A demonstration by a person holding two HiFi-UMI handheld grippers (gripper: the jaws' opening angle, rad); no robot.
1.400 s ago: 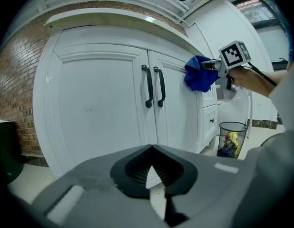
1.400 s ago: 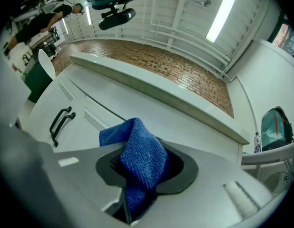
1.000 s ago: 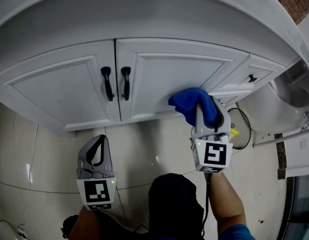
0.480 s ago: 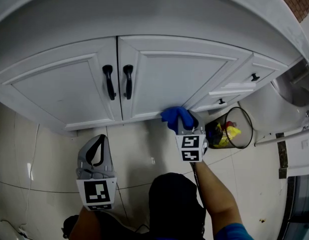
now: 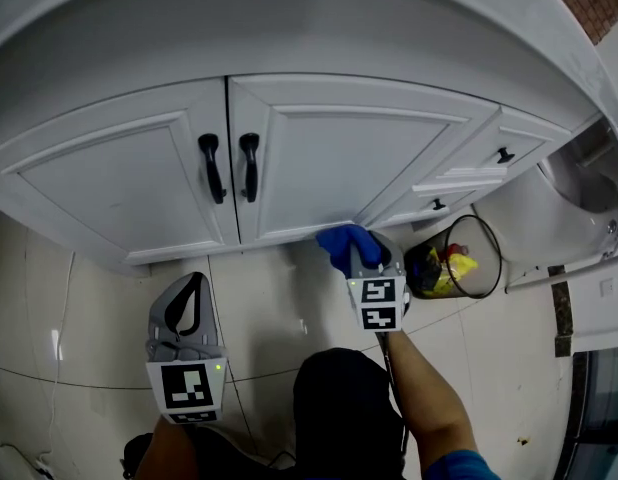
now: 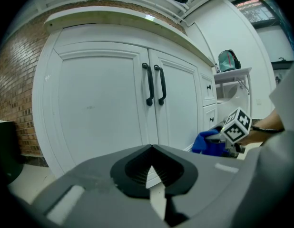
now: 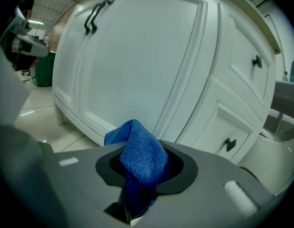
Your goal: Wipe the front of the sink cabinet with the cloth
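We judged it mid-wipe: right gripper (image 5: 367, 258) clamped blue microfibre cloth (image 5: 341, 240) at 6 o'clock of white panelled sink cabinet (image 5: 329, 163), left gripper (image 5: 184, 313) closed empty; next, stroke toward 12.

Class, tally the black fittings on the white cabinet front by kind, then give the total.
Long door handles: 2
Small drawer knobs: 2
Total: 4

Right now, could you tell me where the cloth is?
The cloth is right of centre in the head view, clamped in the right gripper just below the right cabinet door.
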